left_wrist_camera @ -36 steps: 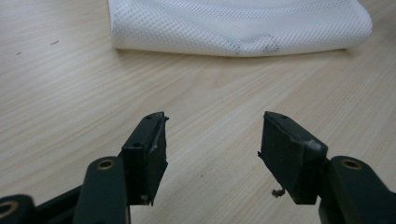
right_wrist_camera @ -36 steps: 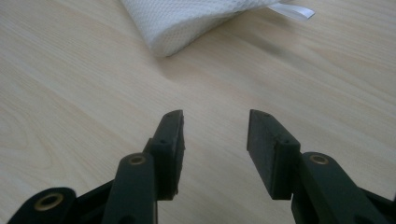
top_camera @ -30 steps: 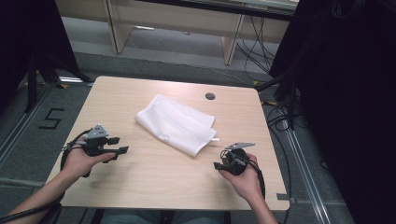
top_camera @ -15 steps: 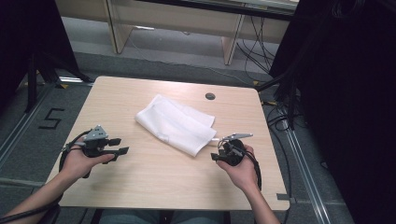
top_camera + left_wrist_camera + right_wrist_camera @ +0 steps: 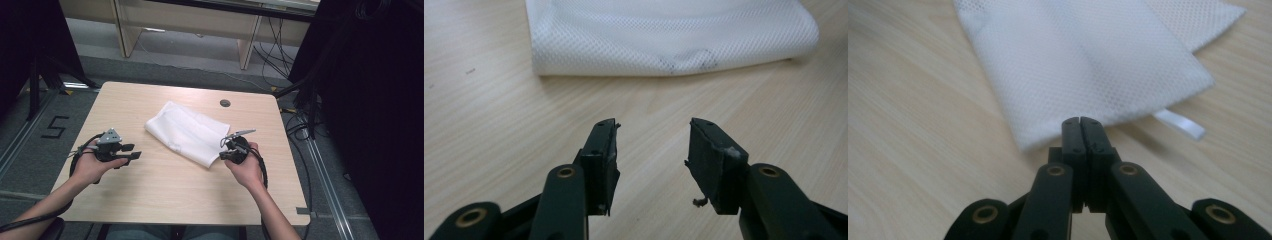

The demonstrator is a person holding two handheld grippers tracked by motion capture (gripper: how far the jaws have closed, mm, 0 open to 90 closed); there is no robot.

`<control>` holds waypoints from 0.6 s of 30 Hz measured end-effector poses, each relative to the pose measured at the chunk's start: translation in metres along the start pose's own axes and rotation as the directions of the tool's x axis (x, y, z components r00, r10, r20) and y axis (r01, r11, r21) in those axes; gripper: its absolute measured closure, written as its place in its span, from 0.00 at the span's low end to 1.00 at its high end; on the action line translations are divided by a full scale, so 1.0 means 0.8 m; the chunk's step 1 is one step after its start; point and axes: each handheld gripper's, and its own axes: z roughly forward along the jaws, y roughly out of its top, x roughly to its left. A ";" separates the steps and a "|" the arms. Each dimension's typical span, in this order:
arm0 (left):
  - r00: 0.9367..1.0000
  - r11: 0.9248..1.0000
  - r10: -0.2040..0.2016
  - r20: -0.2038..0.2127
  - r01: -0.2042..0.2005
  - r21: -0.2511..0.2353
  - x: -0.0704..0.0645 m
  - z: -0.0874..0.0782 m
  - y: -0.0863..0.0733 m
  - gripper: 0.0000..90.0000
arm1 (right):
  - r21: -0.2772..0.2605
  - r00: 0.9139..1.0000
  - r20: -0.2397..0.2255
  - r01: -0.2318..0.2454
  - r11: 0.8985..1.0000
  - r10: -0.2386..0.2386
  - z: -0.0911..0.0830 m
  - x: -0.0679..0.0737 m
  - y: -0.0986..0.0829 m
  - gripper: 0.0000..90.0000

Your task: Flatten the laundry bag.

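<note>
- Jaws of right gripper (image 5: pixel 1081 121): pressed together, tip to tip, nothing caught between them; tips poised at the near corner of the white mesh cloth (image 5: pixel 1083 65), just short of its edge. Judged as a lining-up stance ahead of a pinch at that corner.
- Jaws of left gripper (image 5: pixel 651 145): spread apart, nothing between them, bare wood showing in the gap. Pointed toward the folded edge of the cloth, yet well apart from it.
- White ribbon tab (image 5: pixel 1179 124): protrudes from under the cloth edge just beside the right gripper tips, flat on the wood.
- Cloth in left gripper view (image 5: pixel 664 35): folded, rounded fold at one end, faint dark marking showing through the mesh; lies flat, not lifted.
- Right hand (image 5: pixel 247 167): wrapped around the gripper body, brought close to the cloth's nearest corner, touching or almost touching in the high view; cannot tell which.
- Left hand (image 5: pixel 92 165): holds its gripper low over the table, off to the side of the cloth, grey three-cornered plate on top; judged as waiting with room to come in for the opposite edge.
- Cloth position overall (image 5: pixel 187 132): centre of table (image 5: pixel 165 200), laid diagonally, between both grippers, nearer the right one.
- Round dark cable port (image 5: pixel 225 103): set in the tabletop beyond the cloth, clear of the work.
- Likely next requirement: parting of the right jaws before any grip on the corner.
</note>
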 end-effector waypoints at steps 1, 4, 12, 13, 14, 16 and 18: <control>1.000 1.000 -0.012 0.003 0.012 -0.004 -0.002 0.001 -0.003 0.60 | -0.004 1.000 0.002 -0.002 1.000 0.002 0.004 0.003 0.004 0.98; 1.000 1.000 -0.012 0.020 0.012 0.012 -0.005 0.002 -0.008 0.59 | -0.007 1.000 -0.001 0.012 1.000 -0.012 0.016 0.015 0.020 0.94; 1.000 1.000 0.004 0.020 -0.004 0.014 -0.007 0.001 -0.011 0.56 | 0.026 0.998 -0.030 0.062 0.998 -0.061 0.057 0.043 0.049 0.82; 1.000 1.000 0.007 0.017 -0.007 0.018 -0.007 0.001 -0.012 0.56 | 0.037 0.998 -0.030 0.053 0.998 -0.052 0.062 0.048 0.050 0.81; 1.000 1.000 -0.011 0.012 0.011 0.008 -0.008 0.001 -0.012 0.56 | 0.036 0.997 -0.038 0.069 0.997 -0.067 0.069 0.052 0.052 0.78; 1.000 1.000 -0.011 0.009 0.011 0.009 -0.006 0.000 -0.013 0.55 | 0.041 0.995 -0.022 0.097 0.994 -0.096 0.075 0.054 0.053 0.72; 1.000 1.000 -0.024 0.020 0.024 0.012 -0.006 0.000 -0.014 0.55 | 0.051 0.995 -0.012 0.104 0.993 -0.104 0.081 0.057 0.053 0.67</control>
